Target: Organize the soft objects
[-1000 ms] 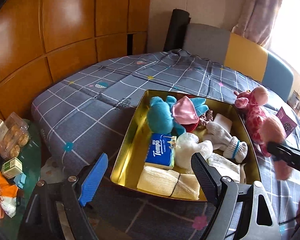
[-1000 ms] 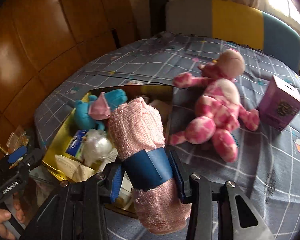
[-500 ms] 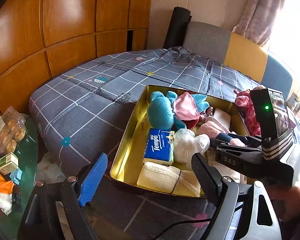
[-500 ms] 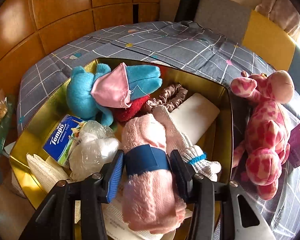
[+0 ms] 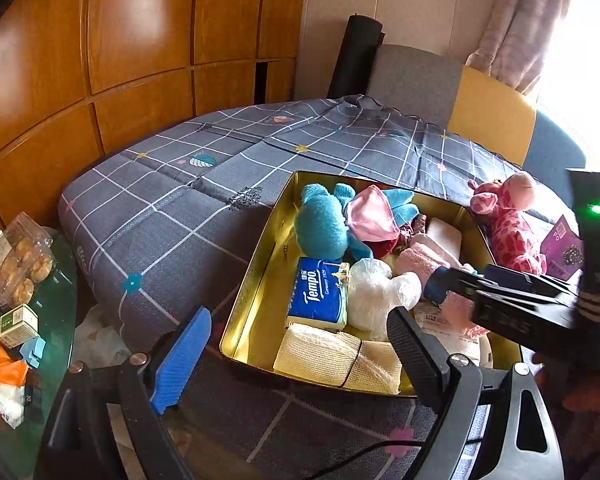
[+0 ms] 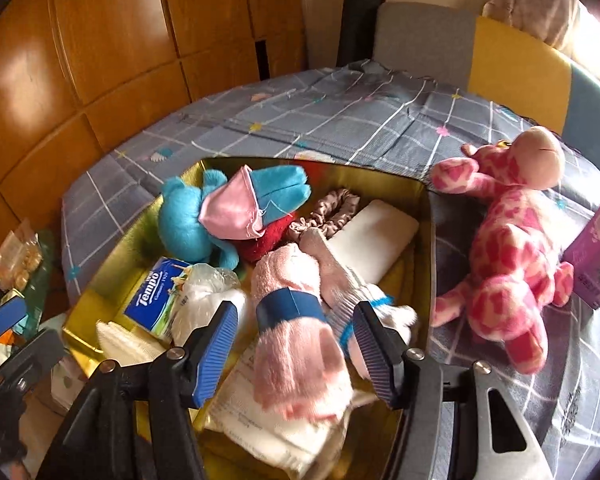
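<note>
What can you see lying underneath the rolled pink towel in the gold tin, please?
The pink towel rests on a printed white packet and leans against a white sock. Whatever lies beneath the packet is covered.

The left gripper (image 5: pixel 296 354) was a black frame whose two long jaws carried ridged pads, the left pad bright blue and the right one showing only its dark back, with silver screw heads at the jaw pivots and a thin black cable trailing beneath. The right gripper (image 6: pixel 296 350) had the same black build, both of its jaws lined with ribbed blue pads, round silver screws at the joints and triangular cut-outs in the frame arms. Seen from the left wrist camera, its upright black block bore a small green light.
</note>
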The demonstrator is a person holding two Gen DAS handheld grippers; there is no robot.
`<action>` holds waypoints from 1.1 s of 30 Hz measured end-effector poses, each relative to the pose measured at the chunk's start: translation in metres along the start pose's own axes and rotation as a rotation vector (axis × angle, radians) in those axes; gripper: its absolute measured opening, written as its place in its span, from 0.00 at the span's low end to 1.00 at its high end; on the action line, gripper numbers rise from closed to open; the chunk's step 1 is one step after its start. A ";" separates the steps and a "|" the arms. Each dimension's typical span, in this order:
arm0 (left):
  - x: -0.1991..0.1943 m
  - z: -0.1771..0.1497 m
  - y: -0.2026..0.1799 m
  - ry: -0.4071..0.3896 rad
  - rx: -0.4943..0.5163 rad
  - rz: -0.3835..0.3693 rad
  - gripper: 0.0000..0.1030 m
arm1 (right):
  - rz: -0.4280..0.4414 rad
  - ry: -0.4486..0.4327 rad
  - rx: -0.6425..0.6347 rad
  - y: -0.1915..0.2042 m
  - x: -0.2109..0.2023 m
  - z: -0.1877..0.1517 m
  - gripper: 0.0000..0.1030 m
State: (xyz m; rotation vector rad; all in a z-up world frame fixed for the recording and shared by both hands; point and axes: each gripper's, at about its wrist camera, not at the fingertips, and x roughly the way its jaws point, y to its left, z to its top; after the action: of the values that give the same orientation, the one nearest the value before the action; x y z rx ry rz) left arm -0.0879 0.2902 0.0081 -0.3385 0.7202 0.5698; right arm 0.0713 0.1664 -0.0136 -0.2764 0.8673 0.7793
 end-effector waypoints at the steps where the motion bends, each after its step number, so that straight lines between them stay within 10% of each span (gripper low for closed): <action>1: 0.000 0.000 0.000 0.000 0.000 0.001 0.93 | -0.003 -0.013 0.007 -0.002 -0.006 -0.003 0.59; 33: -0.052 -0.012 -0.067 -0.138 0.118 -0.002 1.00 | -0.254 -0.195 0.193 -0.041 -0.096 -0.075 0.59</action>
State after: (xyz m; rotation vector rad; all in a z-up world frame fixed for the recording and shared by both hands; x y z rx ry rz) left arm -0.0861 0.2117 0.0420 -0.1879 0.6173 0.5410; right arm 0.0186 0.0515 0.0097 -0.1333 0.7009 0.4740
